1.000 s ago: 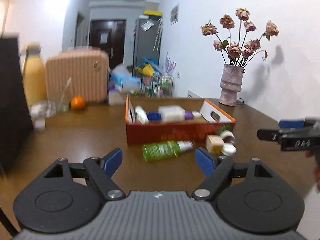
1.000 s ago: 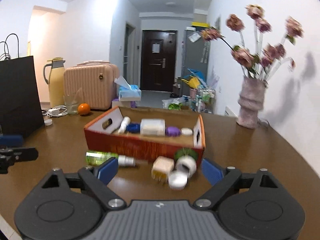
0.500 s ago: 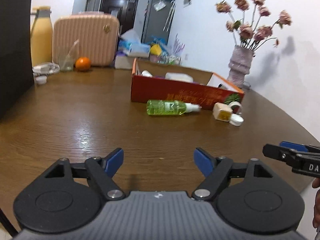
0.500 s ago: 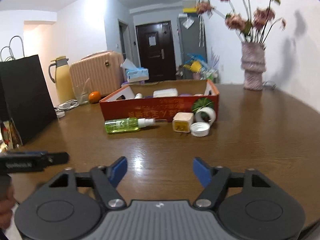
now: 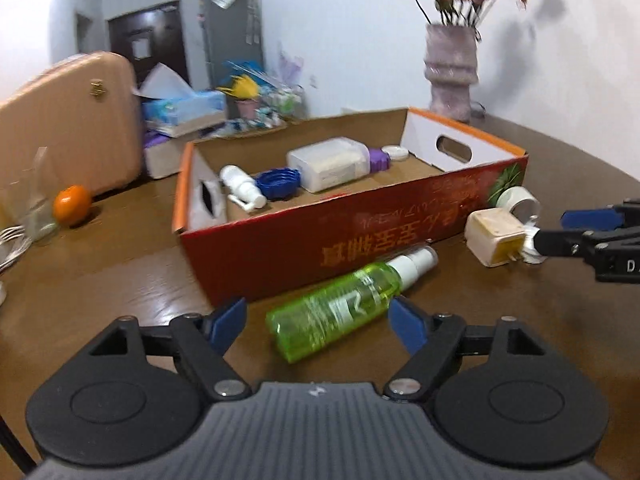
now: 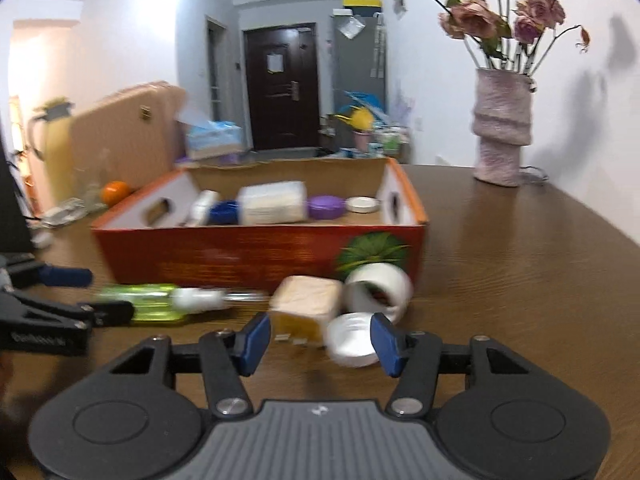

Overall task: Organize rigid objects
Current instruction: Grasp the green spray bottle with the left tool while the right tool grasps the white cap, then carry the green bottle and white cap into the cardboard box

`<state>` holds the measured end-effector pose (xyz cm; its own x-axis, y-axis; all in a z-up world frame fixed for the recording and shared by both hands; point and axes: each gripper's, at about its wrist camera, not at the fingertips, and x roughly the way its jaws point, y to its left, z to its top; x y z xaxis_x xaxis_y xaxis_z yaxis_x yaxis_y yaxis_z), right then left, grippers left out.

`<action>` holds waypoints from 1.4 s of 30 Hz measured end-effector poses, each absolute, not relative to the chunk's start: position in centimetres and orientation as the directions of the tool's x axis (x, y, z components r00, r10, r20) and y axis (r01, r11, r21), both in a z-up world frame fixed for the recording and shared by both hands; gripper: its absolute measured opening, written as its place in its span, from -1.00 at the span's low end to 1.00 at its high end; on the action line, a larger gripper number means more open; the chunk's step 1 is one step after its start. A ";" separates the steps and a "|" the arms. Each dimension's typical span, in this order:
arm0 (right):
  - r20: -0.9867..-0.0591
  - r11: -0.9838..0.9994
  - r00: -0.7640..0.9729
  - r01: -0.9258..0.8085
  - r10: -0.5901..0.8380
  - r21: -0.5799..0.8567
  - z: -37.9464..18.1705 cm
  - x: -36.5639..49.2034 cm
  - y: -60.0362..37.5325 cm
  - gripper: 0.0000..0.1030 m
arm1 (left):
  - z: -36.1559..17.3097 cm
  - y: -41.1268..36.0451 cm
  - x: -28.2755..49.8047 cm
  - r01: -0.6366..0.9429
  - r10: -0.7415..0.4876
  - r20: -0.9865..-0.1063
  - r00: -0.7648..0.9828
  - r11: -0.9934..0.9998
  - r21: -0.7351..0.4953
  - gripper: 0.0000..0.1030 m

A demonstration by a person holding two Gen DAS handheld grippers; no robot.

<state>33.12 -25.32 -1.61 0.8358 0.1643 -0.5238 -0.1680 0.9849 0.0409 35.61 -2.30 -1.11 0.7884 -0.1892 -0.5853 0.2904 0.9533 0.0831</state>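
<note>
A green spray bottle lies on the wooden table in front of a red cardboard box. My left gripper is open, its fingers on either side of the bottle's lower end. A cream plug adapter, a white tape roll and a white lid lie at the box's right corner. My right gripper is open just before the adapter and lid. The box holds a white container, a small white spray bottle, and blue and purple caps.
A pink vase of dried flowers stands at the back right. An orange, a glass, a pink suitcase and a tissue box stand at the back left. The right gripper shows at the left wrist view's right edge.
Both grippers have moved forward toward the box. The left one now straddles the green bottle; the right one has closed in on the adapter and lid. Both stay open.
</note>
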 end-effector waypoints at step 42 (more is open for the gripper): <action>-0.463 0.952 0.846 -0.306 0.266 -0.012 0.5 13.7 -26.0 -0.24 | 1.7 -4.0 11.8 0.116 -0.105 -0.401 0.910 0.993 0.003 -0.39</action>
